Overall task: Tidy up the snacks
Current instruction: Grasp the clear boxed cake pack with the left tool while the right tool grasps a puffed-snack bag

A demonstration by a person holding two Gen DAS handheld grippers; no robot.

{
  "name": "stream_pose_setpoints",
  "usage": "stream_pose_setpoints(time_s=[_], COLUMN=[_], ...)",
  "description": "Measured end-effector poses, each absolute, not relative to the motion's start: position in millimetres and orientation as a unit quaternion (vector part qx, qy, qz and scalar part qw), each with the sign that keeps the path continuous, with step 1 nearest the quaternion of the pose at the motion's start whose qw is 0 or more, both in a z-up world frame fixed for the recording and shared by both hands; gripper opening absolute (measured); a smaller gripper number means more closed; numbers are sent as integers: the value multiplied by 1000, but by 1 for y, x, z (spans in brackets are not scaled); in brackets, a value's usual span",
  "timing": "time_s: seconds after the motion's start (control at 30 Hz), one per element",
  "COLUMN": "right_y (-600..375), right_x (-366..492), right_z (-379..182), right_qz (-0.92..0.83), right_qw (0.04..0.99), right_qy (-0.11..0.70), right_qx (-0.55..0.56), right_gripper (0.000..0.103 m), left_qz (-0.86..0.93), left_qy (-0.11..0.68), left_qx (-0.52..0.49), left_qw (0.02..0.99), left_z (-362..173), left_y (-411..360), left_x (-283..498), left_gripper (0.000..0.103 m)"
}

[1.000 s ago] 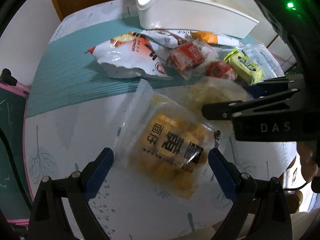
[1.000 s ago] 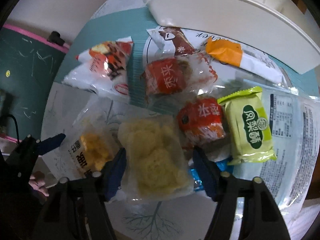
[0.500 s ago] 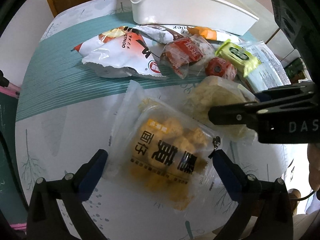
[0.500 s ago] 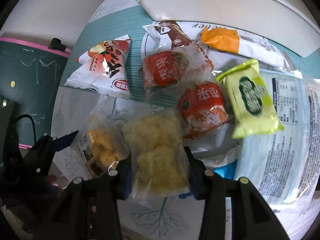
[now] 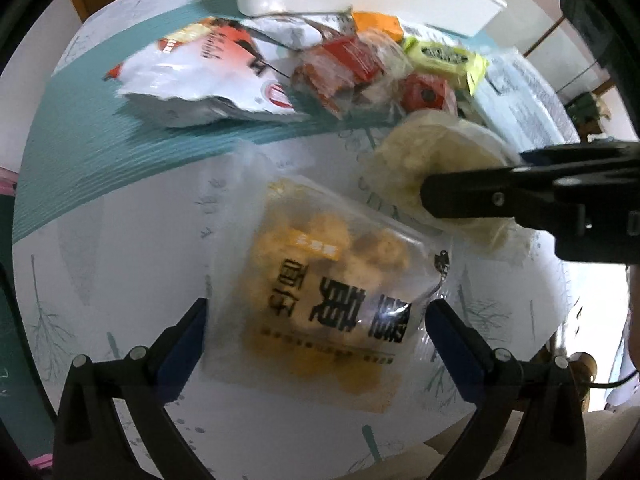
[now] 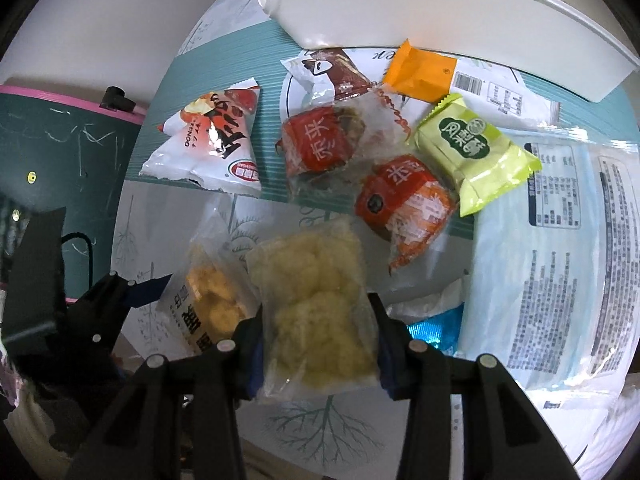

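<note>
On table (image 6: 400,456), 6 o'clock: two packets between grippers.
Right gripper (image 6: 318,344) clamped pale snack packet (image 6: 316,304); left gripper (image 5: 316,332) jaws stood wide, straddling orange snack packet (image 5: 328,300).

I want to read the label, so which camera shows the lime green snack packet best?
The right wrist view: the green packet lies sharp and unobstructed, its front print facing up. The left wrist view shows it small, blurred and far off.
</note>
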State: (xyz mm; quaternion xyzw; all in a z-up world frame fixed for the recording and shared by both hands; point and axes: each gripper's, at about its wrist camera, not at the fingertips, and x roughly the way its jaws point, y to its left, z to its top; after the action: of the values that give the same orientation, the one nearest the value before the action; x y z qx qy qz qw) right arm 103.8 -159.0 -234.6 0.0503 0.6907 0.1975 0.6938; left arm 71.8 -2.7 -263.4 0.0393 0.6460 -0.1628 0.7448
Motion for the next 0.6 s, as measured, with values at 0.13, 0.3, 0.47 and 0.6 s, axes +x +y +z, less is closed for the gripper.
stream_pose_setpoints(time_s=[0.13, 0.3, 0.47, 0.6], right_y=[-160, -162, -173, -182], right_x=[101, 98, 93, 92], right_z=[-236, -234, -227, -215], right_qz=[195, 193, 195, 198], right_qw=[693, 695, 700, 705], right_qy=[693, 691, 685, 678], right_qx=[44, 40, 46, 57], right_gripper=[44, 43, 42, 42], left_qz=[-156, -144, -119, -98], left_qy=[645, 628, 632, 626], left_qx=[60, 62, 53, 42], left_qw=[746, 762, 764, 772], left_z=[-269, -262, -247, -225], left_y=[-18, -23, -21, -9], left_x=[67, 66, 70, 77], left_gripper=[103, 85, 76, 76])
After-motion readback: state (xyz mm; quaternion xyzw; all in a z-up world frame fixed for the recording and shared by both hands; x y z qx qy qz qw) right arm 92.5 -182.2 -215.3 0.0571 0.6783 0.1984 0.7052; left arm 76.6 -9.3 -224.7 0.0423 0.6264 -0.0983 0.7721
